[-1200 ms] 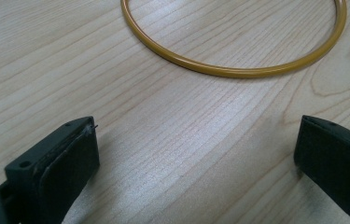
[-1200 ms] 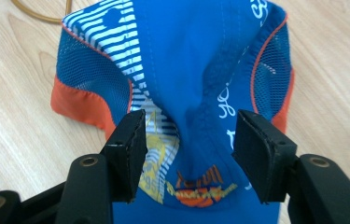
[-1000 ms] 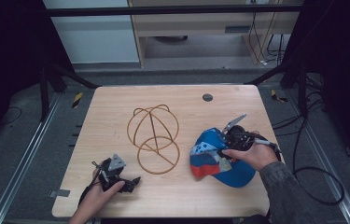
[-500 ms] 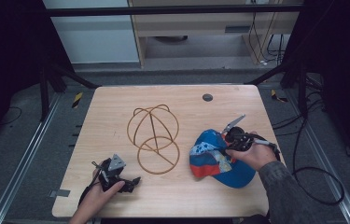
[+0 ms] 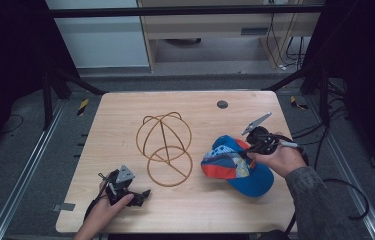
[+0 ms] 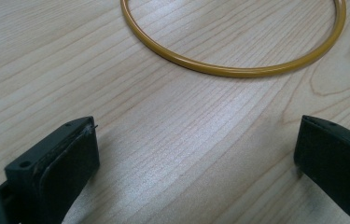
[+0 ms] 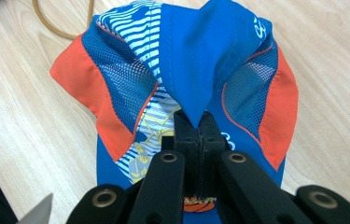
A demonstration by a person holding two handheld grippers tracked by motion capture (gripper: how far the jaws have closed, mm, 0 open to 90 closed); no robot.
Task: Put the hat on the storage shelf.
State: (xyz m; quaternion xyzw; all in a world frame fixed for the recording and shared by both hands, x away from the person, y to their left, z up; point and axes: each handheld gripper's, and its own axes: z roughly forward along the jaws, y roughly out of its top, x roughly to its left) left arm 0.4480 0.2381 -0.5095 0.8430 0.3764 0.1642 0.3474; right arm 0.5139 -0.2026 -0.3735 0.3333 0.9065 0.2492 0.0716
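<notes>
Right gripper view has the right gripper [image 7: 194, 122] pinching a blue fold of the cap [image 7: 182, 70], which bunches just past its clenched jaws on the wooden table [image 5: 255, 200]. Left gripper [image 6: 196, 149] rests on the table, jaws spread wide around nothing, the yellow wire hat stand [image 6: 231, 70] lying just ahead.

Cap [image 5: 237, 167]: blue with orange side panels, blue mesh inserts and a striped white-and-blue printed section. Lies toward the table's right edge, nearer the front, crown crumpled, brim pointing to the front right corner. A fold of its blue fabric is pinched up.

Wire frame [image 5: 164, 147]: yellow-brown hoops joined into a dome over a flat ring. Sits at the table's middle, just left of the cap, ring flat on the wood.
</notes>
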